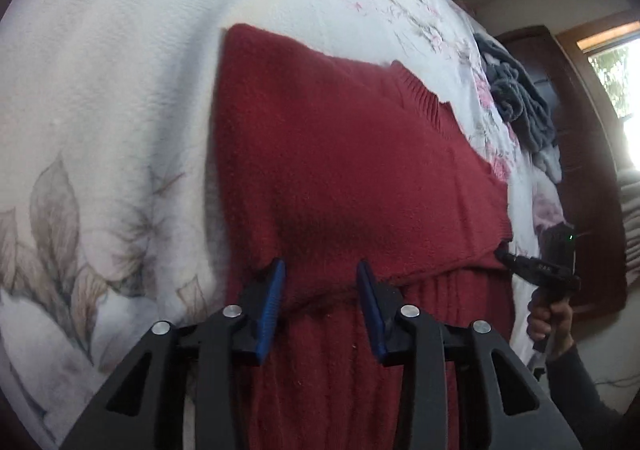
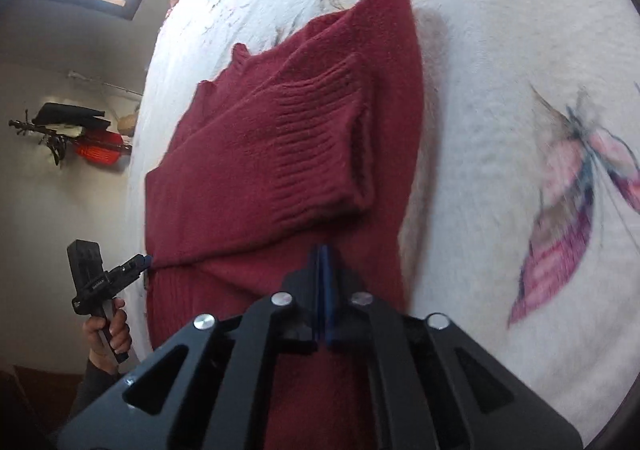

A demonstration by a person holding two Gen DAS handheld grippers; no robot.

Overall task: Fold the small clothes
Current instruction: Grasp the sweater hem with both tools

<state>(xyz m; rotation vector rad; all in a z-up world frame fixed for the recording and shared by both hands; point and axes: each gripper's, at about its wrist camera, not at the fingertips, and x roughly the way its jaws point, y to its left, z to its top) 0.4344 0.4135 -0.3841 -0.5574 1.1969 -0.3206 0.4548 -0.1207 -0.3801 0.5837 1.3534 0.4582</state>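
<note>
Risking a lopsided fold on the sweater

Folding depends here on two grips, and only one looks sure. The red sweater point(image 1: 340, 169) lies flat on the bed point(image 1: 100, 109), on a white floral cover, with a ribbed sleeve point(image 2: 316, 145) already laid across its body and the ribbed hem end nearest the person. The left gripper point(image 1: 320, 290) hangs at the hem-side fold line with its blue fingers point(image 1: 274, 306) spread apart and knit visible between them, so it holds nothing. The right gripper point(image 2: 325, 290) has its fingers pressed together at the sweater's opposite side; whether any cloth is caught between them cannot be told, since the pads hide the contact.

The main danger, judging from this, is an uneven lift. If the right side rises while the left remains loose, the hem would swing up on one corner only, the fold line would skew, and the laid sleeve could slide off the body toward the bed's edge. A second risk lies in the left fingers closing too shallowly: thick fuzzy knit compresses, and a pinch on the top layer alone would peel that layer away and leave the under layer behind. Closing too deep could also catch the bed cover and drag it up with the sweater. The cover is soft and rumples easily, so any dragging rather than lifting would likely bunch the sweater. A grey heap of cloth point(image 1: 516, 97) lies well apart near the far edge and poses no trouble.
</note>
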